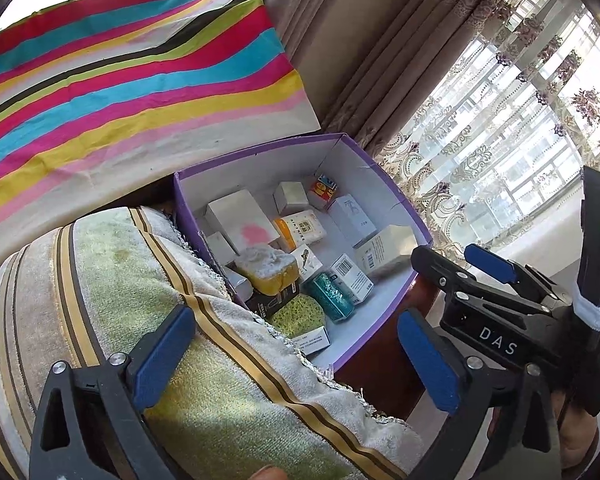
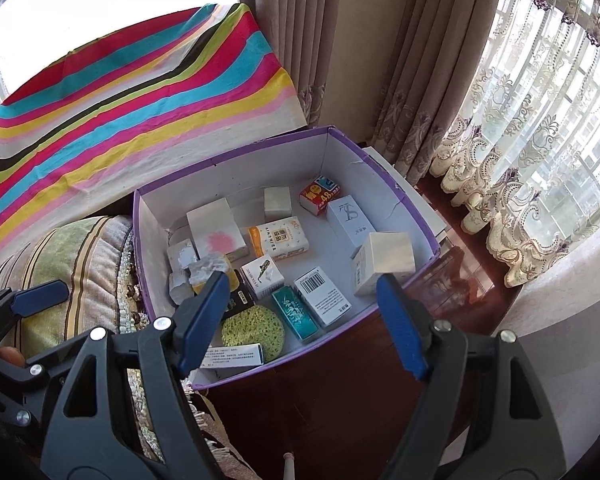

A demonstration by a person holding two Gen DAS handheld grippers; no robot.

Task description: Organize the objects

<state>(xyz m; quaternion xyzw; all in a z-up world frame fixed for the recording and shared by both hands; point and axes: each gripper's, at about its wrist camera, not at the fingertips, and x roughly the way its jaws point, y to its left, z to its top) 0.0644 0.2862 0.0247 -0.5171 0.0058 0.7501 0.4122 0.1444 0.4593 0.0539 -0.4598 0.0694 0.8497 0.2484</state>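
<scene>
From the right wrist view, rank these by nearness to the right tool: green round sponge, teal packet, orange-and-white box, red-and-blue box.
1. Green round sponge, at the near wall of the purple box, closest to the right tool.
2. Teal packet, just beyond, to the right.
3. Orange-and-white box, mid-box.
4. Red-and-blue box, toward the far wall.

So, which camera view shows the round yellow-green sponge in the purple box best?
The right wrist view: the sponge lies almost fully visible near the purple box's front. In the left wrist view the sponge is partly hidden behind the striped cushion.
</scene>
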